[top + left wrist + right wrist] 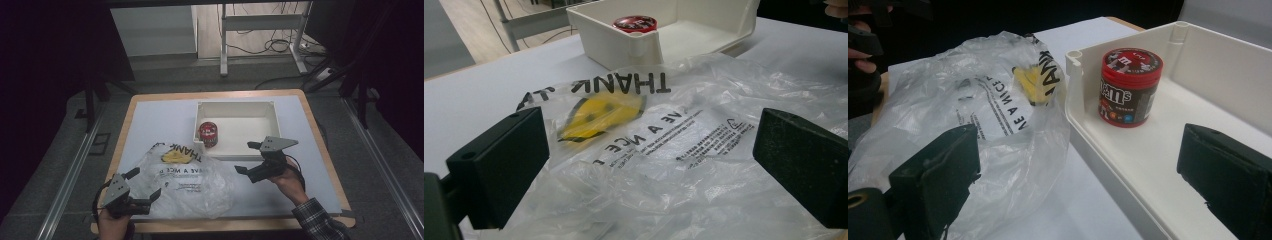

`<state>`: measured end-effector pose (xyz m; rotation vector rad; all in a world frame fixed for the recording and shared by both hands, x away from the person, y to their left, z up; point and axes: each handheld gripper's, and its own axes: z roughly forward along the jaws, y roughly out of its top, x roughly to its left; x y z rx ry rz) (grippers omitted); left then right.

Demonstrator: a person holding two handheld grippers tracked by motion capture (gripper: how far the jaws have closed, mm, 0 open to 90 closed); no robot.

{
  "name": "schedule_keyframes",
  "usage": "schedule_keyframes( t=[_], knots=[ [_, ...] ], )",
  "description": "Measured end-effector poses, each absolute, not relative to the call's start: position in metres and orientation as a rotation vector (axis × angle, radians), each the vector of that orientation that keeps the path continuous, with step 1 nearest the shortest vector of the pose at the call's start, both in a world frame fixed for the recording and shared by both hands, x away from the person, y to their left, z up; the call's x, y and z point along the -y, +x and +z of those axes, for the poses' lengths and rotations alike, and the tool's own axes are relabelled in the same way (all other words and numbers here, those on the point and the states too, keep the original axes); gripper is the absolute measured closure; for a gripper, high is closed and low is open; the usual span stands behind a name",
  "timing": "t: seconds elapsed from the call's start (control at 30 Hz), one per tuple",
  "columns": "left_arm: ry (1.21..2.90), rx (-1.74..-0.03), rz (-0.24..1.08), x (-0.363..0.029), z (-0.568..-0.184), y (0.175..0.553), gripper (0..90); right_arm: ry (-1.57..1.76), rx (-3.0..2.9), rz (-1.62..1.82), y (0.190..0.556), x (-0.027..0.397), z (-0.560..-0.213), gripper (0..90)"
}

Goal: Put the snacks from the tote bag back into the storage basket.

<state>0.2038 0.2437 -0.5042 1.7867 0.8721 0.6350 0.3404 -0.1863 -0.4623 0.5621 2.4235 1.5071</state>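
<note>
A clear plastic bag (182, 182) lies flat along the tabletop's (150, 117) near edge, its mouth seemingly toward the white bin (235, 107) at the middle. The left gripper (141, 189), jaws spread and empty, hovers at the bag's near left corner, likely to pin it. The right gripper (250, 157), also released, faces the bin's near left corner, where the red candy can (1129, 86) stands upright, probably its target.

left hand-held gripper (145, 186): jaws apart | right hand-held gripper (249, 157): jaws apart
</note>
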Motion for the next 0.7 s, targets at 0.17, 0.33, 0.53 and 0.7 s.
schedule_keyframes(
  t=[0.17, 0.33, 0.53, 0.7],
  knots=[
    [1.787, -0.872, 0.636, -0.244, -0.504, 0.204, 1.4, 0.575, -2.405, 1.508, 0.336, 0.193, -0.463, 3.9],
    [1.786, -0.871, 0.636, -0.244, -0.504, 0.204, 1.4, 0.596, -2.385, 1.506, 0.33, 0.203, -0.464, 4.0],
    [1.785, -0.868, 0.638, -0.243, -0.504, 0.203, 1.4, 0.62, -2.368, 1.49, 0.324, 0.214, -0.466, 4.0],
    [1.786, -0.867, 0.639, -0.243, -0.504, 0.203, 1.4, 0.634, -2.368, 1.482, 0.322, 0.219, -0.469, 4.0]
  ],
)
